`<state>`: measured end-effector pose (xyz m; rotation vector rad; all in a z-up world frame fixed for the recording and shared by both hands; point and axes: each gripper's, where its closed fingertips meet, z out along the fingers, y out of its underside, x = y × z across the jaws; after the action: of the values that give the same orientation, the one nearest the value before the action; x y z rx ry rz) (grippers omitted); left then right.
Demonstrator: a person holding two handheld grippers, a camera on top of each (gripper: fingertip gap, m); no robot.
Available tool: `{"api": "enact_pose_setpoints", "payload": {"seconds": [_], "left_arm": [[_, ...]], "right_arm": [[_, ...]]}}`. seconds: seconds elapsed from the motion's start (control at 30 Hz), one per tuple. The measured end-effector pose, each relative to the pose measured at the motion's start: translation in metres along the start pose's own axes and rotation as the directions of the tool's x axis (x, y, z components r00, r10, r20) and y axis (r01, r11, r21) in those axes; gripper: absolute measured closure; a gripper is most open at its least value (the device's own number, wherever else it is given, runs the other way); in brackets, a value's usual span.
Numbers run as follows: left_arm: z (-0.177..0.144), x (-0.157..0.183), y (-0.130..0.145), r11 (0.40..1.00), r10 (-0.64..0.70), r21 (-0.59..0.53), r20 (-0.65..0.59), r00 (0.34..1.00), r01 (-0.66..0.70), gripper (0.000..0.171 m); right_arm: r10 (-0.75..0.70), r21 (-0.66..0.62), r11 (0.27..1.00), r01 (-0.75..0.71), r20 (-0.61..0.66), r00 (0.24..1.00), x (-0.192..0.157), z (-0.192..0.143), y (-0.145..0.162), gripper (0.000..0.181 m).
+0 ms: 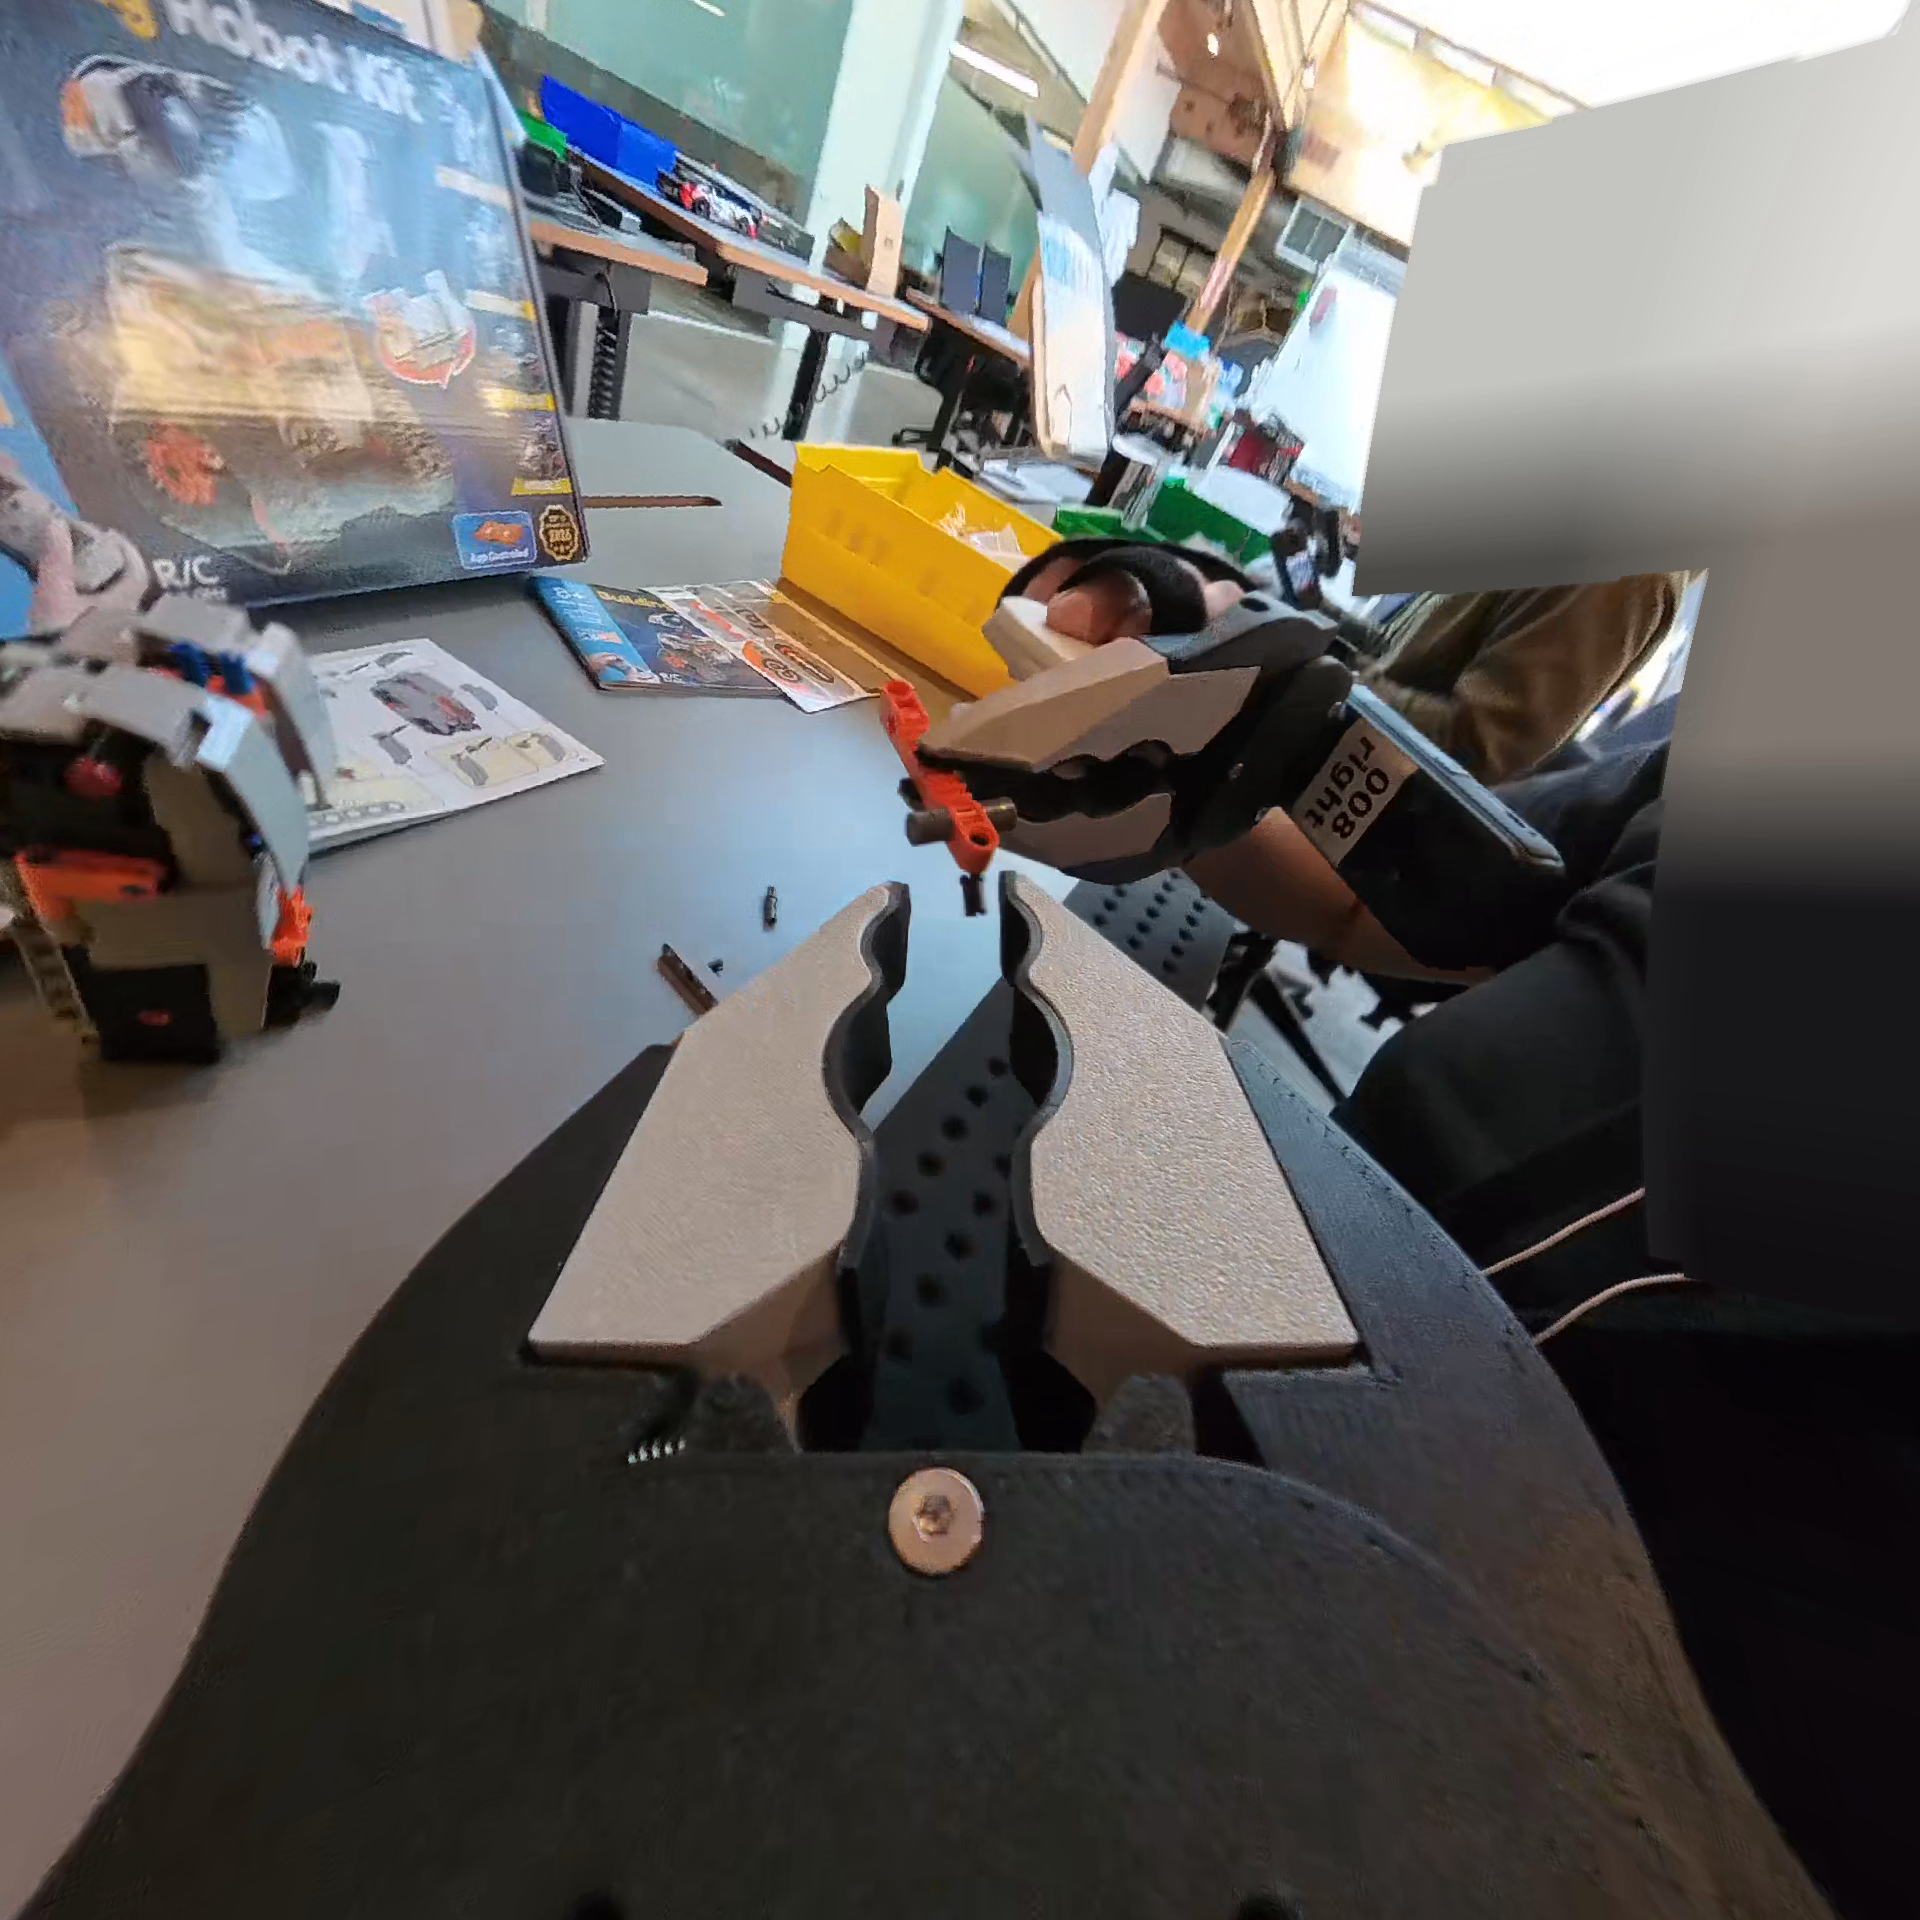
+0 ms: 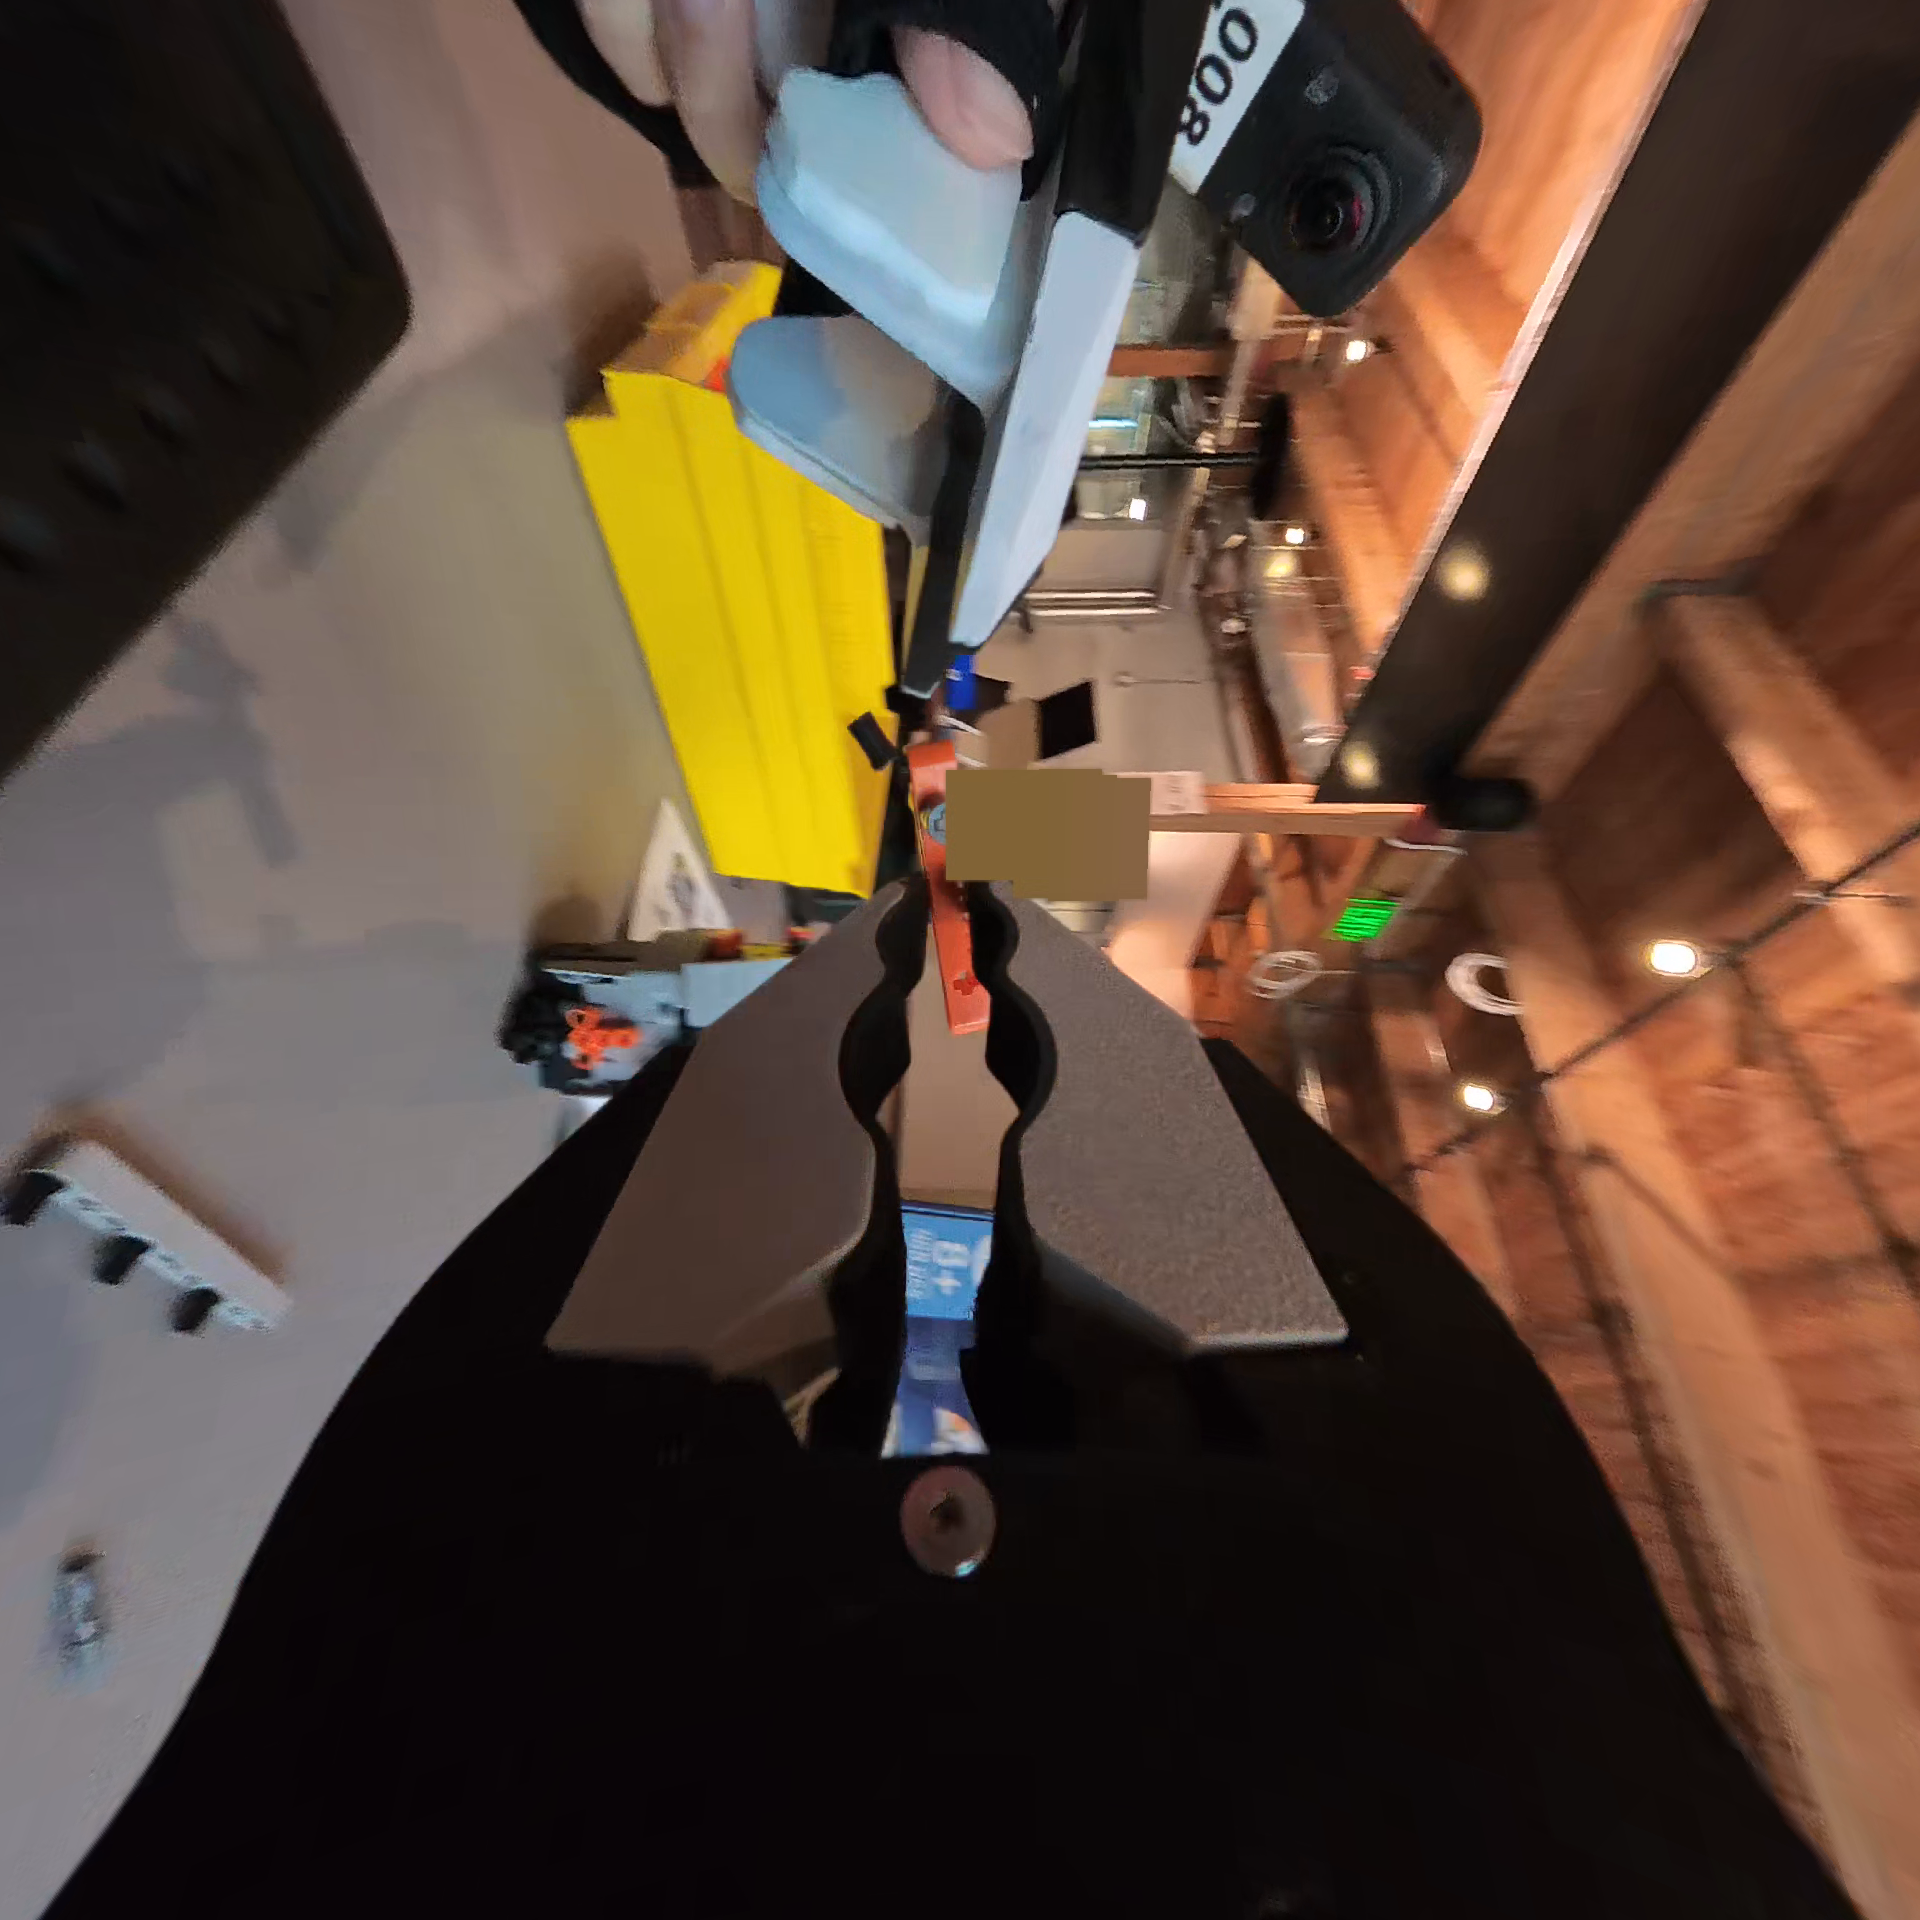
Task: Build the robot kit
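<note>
The left gripper [image 1: 956, 891] has its jaws a little apart. A small black pin [image 1: 971, 896] sits in the gap at their tips; whether either finger touches it cannot be told. Just past it, far and right, the right gripper [image 1: 935, 774] is clamped on an orange beam [image 1: 940, 779], whose lower end hangs right above the pin. In the right wrist view the beam [image 2: 956, 966] stands between the closed tips. Loose bits [image 1: 771, 904] lie on the grey table [image 1: 468, 1039] to the left. Farther left stands a half-built model [image 1: 156, 831], and a yellow bin [image 1: 894, 540] sits far behind.
</note>
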<state>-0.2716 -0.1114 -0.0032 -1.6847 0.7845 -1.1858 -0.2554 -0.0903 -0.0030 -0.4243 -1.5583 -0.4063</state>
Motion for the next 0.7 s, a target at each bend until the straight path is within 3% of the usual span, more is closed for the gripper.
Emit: {"api": "enact_pose_setpoints", "payload": {"seconds": [0.23, 0.47, 0.7], "left_arm": [[0.011, 0.022, -0.015, 0.982, 0.187, -0.020, 0.097, 0.977, -0.186, 0.159], [0.019, 0.025, -0.013, 0.975, 0.219, -0.075, 0.140, 0.966, -0.210, 0.158], [0.029, 0.012, 0.001, 0.971, 0.209, -0.155, 0.185, 0.960, -0.182, 0.164]], "right_arm": [[-0.106, -0.014, 0.994, 0.105, -0.166, 0.980, 0.021, -0.016, -0.005, 0.175], [-0.114, -0.013, 0.993, 0.113, -0.159, 0.981, 0.018, -0.018, -0.004, 0.175], [-0.079, -0.041, 0.996, 0.078, -0.035, 0.996, 0.001, -0.015, 0.001, 0.175]]}}
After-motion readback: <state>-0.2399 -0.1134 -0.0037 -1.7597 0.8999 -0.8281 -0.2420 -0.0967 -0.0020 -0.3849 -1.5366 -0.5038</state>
